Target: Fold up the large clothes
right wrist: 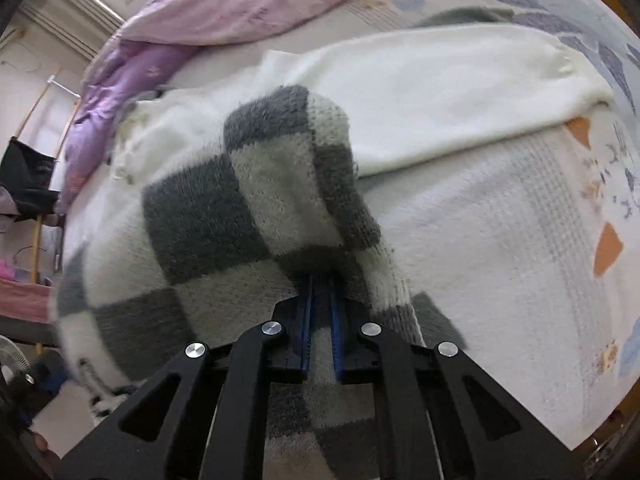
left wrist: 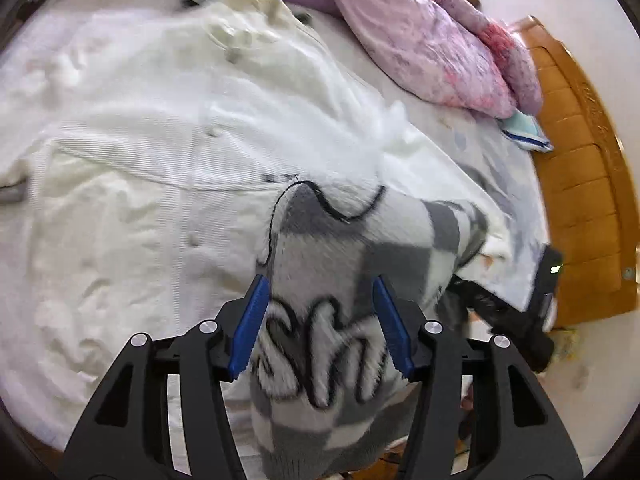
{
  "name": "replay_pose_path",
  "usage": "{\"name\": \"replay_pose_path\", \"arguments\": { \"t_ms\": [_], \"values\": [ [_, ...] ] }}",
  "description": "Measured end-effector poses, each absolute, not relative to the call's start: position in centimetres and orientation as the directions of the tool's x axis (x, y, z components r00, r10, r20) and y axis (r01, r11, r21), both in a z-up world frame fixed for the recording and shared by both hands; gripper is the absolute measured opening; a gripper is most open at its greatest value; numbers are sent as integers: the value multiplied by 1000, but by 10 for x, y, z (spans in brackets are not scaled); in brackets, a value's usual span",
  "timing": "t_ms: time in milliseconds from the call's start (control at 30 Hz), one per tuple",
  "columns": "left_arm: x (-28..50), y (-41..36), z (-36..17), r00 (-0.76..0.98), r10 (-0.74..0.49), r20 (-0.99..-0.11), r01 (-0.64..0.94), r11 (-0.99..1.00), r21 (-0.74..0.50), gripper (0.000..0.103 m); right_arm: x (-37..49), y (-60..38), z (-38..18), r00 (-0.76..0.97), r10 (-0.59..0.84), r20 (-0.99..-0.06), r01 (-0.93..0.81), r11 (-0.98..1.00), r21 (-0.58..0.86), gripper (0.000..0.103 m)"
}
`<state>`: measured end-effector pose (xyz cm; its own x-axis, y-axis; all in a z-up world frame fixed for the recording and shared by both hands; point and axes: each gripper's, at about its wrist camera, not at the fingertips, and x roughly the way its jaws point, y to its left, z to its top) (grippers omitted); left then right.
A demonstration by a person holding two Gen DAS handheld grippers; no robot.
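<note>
A fluffy grey-and-white checkered sweater (left wrist: 352, 264) with black script lettering hangs over the bed's near edge. My left gripper (left wrist: 320, 292) has its blue fingers spread wide with the sweater's fabric bunched between them. My right gripper (right wrist: 320, 292) is shut on a fold of the same sweater (right wrist: 240, 208), which drapes over and hides its fingertips. A white corduroy jacket (left wrist: 160, 152) lies spread flat on the bed behind the sweater; its sleeve shows in the right wrist view (right wrist: 432, 96).
A pink and purple quilt (left wrist: 420, 32) is piled at the back of the bed. A wooden headboard (left wrist: 580, 184) stands at the right. The bedsheet (right wrist: 500, 260) is pale with printed shapes. The right gripper's black body (left wrist: 520, 316) shows beside the bed edge.
</note>
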<state>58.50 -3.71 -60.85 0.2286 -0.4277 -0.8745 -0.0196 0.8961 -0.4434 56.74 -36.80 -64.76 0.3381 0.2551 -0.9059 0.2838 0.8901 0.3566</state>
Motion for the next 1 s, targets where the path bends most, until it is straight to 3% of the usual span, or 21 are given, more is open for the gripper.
{"name": "replay_pose_path", "arguments": {
  "t_ms": [100, 200, 400, 567, 733, 867, 933, 1000],
  "values": [
    [597, -61, -617, 234, -385, -893, 44, 921, -386, 71, 571, -376, -666, 290, 215, -932, 307, 902, 304, 6],
    [611, -73, -632, 214, -412, -885, 49, 910, -412, 84, 572, -390, -681, 268, 209, -941, 342, 892, 295, 6],
    [623, -81, -644, 219, -329, -919, 60, 944, -324, 87, 576, -399, -680, 261, 254, -931, 339, 879, 335, 6],
    [612, -54, -641, 230, -386, -893, -15, 917, -400, 87, 541, -421, -643, 377, 377, -846, 342, 792, 505, 9],
    [588, -38, -642, 268, -398, -877, -100, 894, -437, 86, 463, -423, -609, 425, 394, -815, 353, 757, 550, 12],
    [572, -41, -632, 321, -368, -873, -134, 895, -426, 86, 432, -400, -630, 333, 412, -848, 367, 772, 519, 12],
    [559, -44, -625, 322, -373, -870, -98, 901, -423, 86, 419, -405, -657, 283, 353, -892, 400, 802, 444, 2],
    [540, -44, -622, 316, -367, -875, -68, 911, -407, 86, 415, -412, -677, 269, 340, -901, 424, 798, 428, 0]
  ]
}}
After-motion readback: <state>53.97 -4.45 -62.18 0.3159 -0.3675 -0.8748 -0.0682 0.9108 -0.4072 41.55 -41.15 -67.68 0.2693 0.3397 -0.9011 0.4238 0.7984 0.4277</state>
